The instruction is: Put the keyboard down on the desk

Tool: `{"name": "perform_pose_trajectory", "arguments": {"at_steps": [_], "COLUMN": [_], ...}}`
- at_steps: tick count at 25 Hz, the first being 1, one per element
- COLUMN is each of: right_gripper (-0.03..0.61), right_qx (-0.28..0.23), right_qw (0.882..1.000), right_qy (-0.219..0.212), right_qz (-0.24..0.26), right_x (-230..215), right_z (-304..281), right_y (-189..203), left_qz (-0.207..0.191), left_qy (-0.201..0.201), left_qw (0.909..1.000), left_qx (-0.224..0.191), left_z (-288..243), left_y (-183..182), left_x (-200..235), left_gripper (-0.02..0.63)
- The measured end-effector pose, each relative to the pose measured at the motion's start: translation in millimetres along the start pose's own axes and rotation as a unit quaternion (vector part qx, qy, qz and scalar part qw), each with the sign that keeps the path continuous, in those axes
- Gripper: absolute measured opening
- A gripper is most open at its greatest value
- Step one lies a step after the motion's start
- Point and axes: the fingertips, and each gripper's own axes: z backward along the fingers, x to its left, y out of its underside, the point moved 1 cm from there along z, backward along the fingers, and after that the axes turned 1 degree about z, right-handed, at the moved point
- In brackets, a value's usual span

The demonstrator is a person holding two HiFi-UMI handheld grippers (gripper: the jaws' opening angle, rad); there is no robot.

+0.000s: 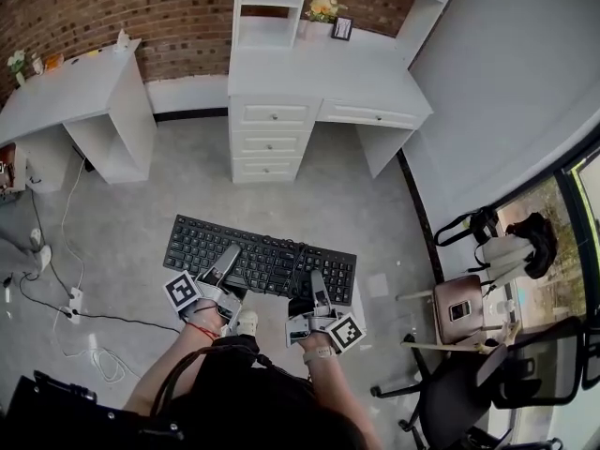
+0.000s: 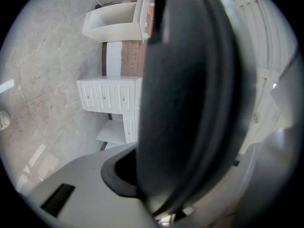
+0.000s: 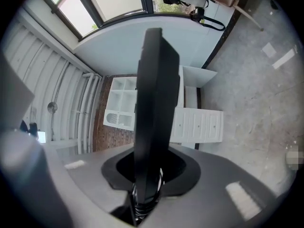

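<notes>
**A:** Well, what is taking up the most room down there?

**B:** The grey floor (image 1: 131, 204) is spreading under everything, and a brick wall (image 1: 178, 17) is running along the far side. A white desk (image 1: 328, 73) with a stack of drawers and a shelf unit on top is standing against that wall, straight ahead of the person. A second white desk (image 1: 70, 97) is sitting off to the left.

**A:** Any seating?

**B:** A black office chair (image 1: 478, 382) is standing at the lower right, and a smaller chair (image 1: 459, 309) with a brown seat is sitting just beyond it.

**A:** And where is the keyboard?

**B:** The black keyboard (image 1: 262, 256) is hanging in the air over the floor, well short of the white desk. It is lying roughly level, keys up.

**A:** What are the grippers doing?

**B:** The left gripper (image 1: 225, 259) is gripping the near edge left of the middle, and the right gripper (image 1: 317, 289) is gripping the same edge right of the middle. In each gripper view the keyboard's edge is filling the gap, with both jaws clenching on it.

**A:** Anything smaller?

**B:** A power strip (image 1: 75, 300) and white cables (image 1: 94, 359) are lying on the floor at the left. Flowers (image 1: 322, 7) and a small framed picture (image 1: 342, 28) are sitting at the back of the white desk.
</notes>
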Motion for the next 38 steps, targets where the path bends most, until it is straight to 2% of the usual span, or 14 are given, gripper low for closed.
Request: {"name": "perform_pose_trajectory", "arguments": {"at_steps": [9, 17, 25, 33, 38], "right_gripper": [0.080, 0.080, 0.080, 0.080, 0.080], "right_qx": [-0.010, -0.012, 0.007, 0.027, 0.030], "right_qw": [1.000, 1.000, 1.000, 1.000, 0.999], "right_qy": [-0.009, 0.018, 0.021, 0.015, 0.017], "right_qz": [0.005, 0.003, -0.013, -0.002, -0.002], "right_x": [1, -11, -27, -31, -39], "right_z": [-68, -73, -98, -158, -197], "right_y": [-6, -12, -24, -67, -105], "left_qz": [0.000, 0.024, 0.021, 0.036, 0.035], "left_qy": [0.014, -0.005, -0.012, -0.010, -0.010], "left_qw": [0.9999, 0.9997, 0.9996, 0.9983, 0.9983], "left_qx": [0.008, 0.006, -0.015, -0.045, -0.044], "left_z": [-56, -66, -86, -145, -201], "left_y": [-46, -46, -52, -60, -61], "left_x": [-6, 10, 19, 20, 24], "left_gripper": [0.124, 0.124, 0.124, 0.124, 0.124]}}
